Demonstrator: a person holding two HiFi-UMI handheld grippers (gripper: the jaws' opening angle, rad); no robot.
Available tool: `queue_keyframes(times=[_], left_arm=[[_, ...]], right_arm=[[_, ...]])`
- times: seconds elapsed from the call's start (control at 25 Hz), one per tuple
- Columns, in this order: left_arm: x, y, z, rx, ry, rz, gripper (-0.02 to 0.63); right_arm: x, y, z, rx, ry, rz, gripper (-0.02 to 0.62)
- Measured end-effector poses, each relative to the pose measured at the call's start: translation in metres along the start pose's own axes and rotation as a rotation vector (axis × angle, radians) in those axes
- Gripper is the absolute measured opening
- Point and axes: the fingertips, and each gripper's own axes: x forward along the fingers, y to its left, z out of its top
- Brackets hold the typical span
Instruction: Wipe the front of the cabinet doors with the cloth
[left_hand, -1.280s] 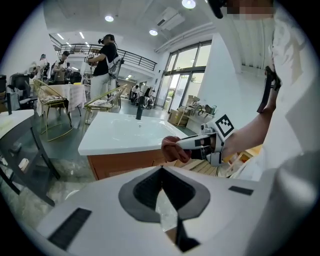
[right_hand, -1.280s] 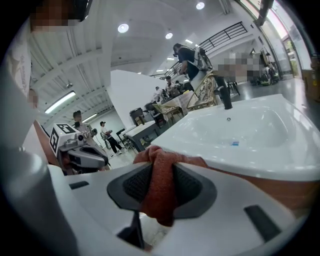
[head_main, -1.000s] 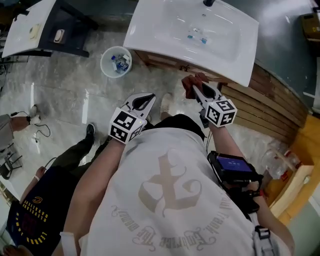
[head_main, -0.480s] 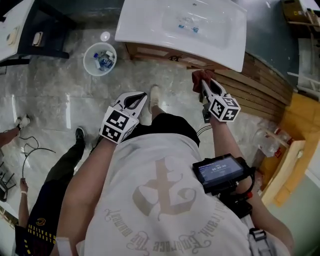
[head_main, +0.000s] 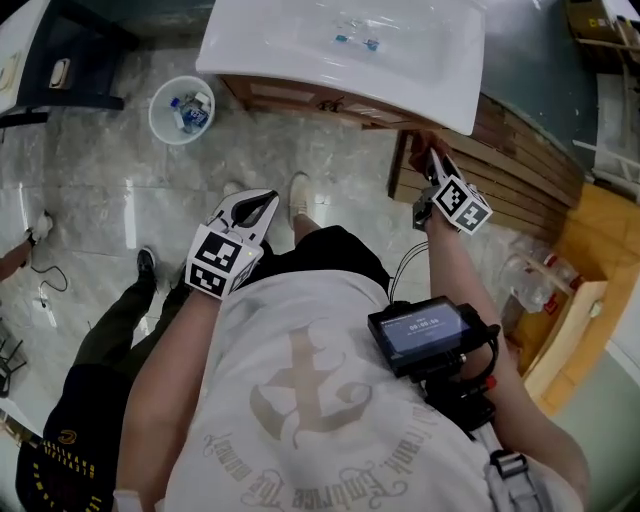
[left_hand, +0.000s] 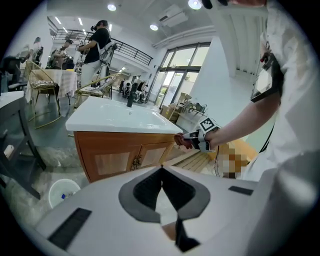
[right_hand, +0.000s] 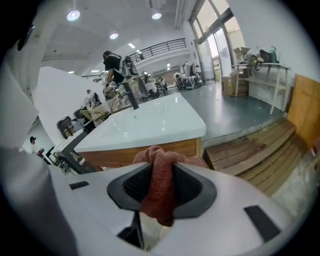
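The wooden cabinet stands under a white basin top; its two paneled doors face me in the left gripper view. My right gripper is shut on a red-brown cloth, held at the cabinet's right front corner. From the left gripper view the cloth touches or nearly touches that corner just below the basin edge. My left gripper hangs low over the floor in front of the cabinet, its jaws shut and empty, well apart from the doors.
A white bucket with bottles stands on the marble floor left of the cabinet. Slatted wooden decking runs along the right. A dark table sits at far left, and another person's leg is close behind left.
The right gripper has carried the cloth rightward and forward to the cabinet's right corner. The left gripper stayed shut and drifted slightly left.
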Motion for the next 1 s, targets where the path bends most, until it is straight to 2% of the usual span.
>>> queue_keyframes(times=[0.24, 0.4, 0.56, 0.8, 1.0], left_arm=[[0.011, -0.030, -0.013, -0.025, 0.051, 0.001, 0.012], [0.022, -0.035, -0.023, -0.022, 0.074, -0.001, 0.012], [0.029, -0.027, -0.021, -0.016, 0.061, 0.016, 0.012], [0.020, -0.024, -0.027, -0.043, 0.046, 0.045, 0.012], [0.010, -0.015, -0.039, -0.073, 0.013, 0.075, 0.012]], right_arm=[[0.011, -0.065, 0.004, 0.224, -0.116, -0.068, 0.126], [0.025, -0.080, 0.010, 0.390, -0.226, -0.064, 0.127], [0.044, -0.080, 0.009, 0.526, -0.297, -0.054, 0.126], [0.054, -0.077, 0.001, 0.654, -0.345, -0.065, 0.126], [0.058, -0.068, -0.007, 0.706, -0.359, -0.024, 0.126]])
